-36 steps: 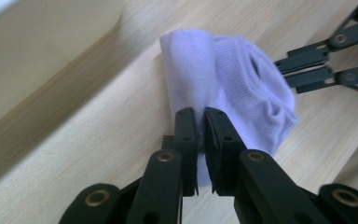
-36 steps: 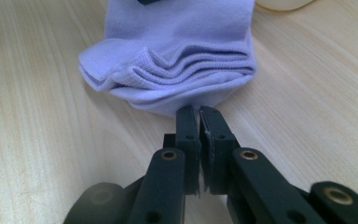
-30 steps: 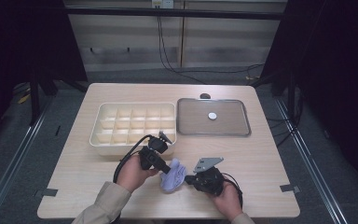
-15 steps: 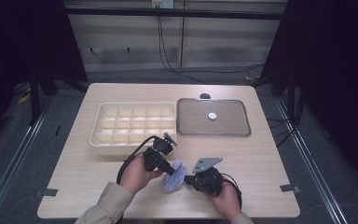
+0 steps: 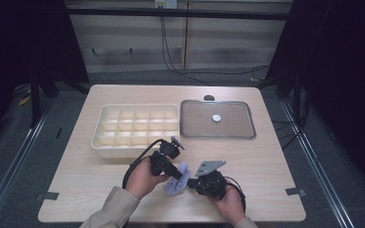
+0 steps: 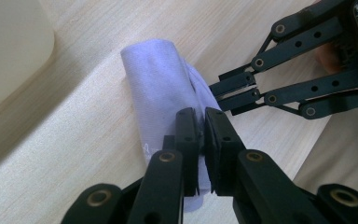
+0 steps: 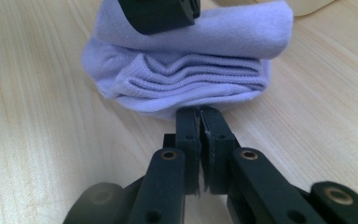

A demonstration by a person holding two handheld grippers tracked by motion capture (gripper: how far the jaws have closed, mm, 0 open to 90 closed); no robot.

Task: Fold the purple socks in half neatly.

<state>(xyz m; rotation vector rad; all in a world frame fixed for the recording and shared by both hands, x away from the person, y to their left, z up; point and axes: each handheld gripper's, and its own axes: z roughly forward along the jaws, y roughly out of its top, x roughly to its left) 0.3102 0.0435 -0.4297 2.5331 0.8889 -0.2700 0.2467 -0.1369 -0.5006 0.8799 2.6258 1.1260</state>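
Altogether, one pale lilac folded cloth [image 5: 177, 180], two grippers, one cream compartment tray [image 5: 105, 124] and one grey metal tray [image 5: 248, 126] were counted on the table [image 5: 275, 166]. The cloth was found near the table's front edge, about midway along it, in front of the cream tray and apart from it. The left gripper [image 6: 200, 127] was seen with its jaws drawn together at the cloth's edge, and a fold appeared to be pinched between them, though the pinched fabric itself was hidden by the pads. The right gripper [image 7: 199, 114] was seen with jaws pressed together at the lower rim of the stacked folds; whether any cloth was caught there could not be told. Part of the cloth was covered by both grippers in the high view. The cream tray's compartments were seen to be empty, as far as the far view allowed. One small white round object [image 5: 216, 117] was held in the grey tray.
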